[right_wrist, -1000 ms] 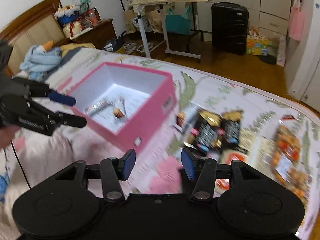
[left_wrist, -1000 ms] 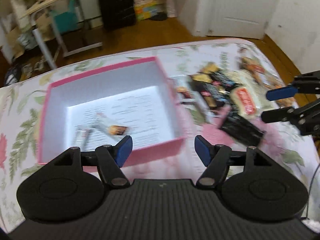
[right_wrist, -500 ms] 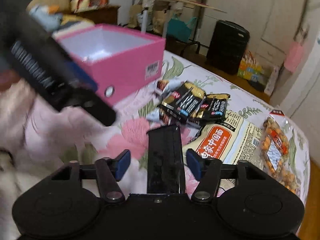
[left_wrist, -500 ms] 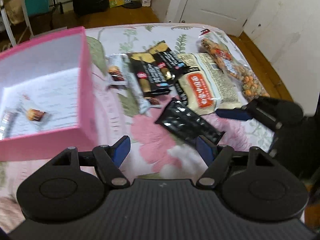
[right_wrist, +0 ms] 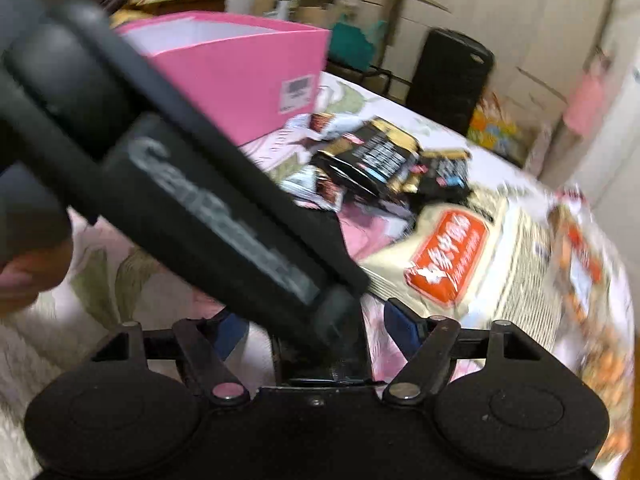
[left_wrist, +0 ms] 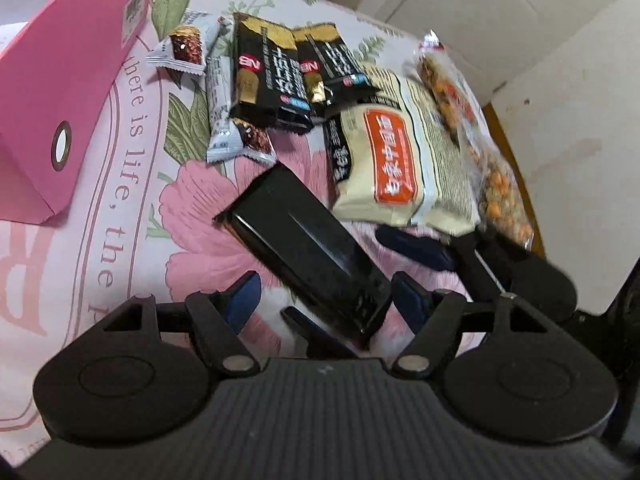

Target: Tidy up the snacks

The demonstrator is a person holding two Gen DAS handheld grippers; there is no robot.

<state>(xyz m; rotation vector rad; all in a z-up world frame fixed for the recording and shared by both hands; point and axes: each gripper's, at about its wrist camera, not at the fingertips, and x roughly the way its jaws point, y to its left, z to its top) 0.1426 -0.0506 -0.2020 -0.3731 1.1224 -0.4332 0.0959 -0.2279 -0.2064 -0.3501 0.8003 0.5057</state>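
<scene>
The black packet [left_wrist: 308,256] lies flat on the flowered bedspread [left_wrist: 120,216], a little way off the near corner of the pink box [left_wrist: 68,92], and it is the nearest snack to both tools. The left gripper [left_wrist: 326,294] hangs over it with its blue pads spread wide either side of the packet's near end, gripping nothing. The right gripper [left_wrist: 368,276] comes in from the far side of the packet, away from the box; one blue finger shows beside the packet and a dark one under its near end. In its own view the right gripper [right_wrist: 316,332] has its pads apart with the packet's end between them, but the left tool's body blocks much of that view, so I can't tell whether it is closing or holding.

Beyond the packet, still away from the box, sits the rest of the pile: the cream bag with the orange label [left_wrist: 396,160], the clear bag of mixed nuts [left_wrist: 492,160], two black-and-gold bars [left_wrist: 268,76], and two small white-wrapped bars [left_wrist: 224,96], the closest to the box wall.

The inside of the box is hardly visible from here. Judging by how much lies loose on the bed, I'd say most of the sorting is still ahead, with the black packet likely next.
</scene>
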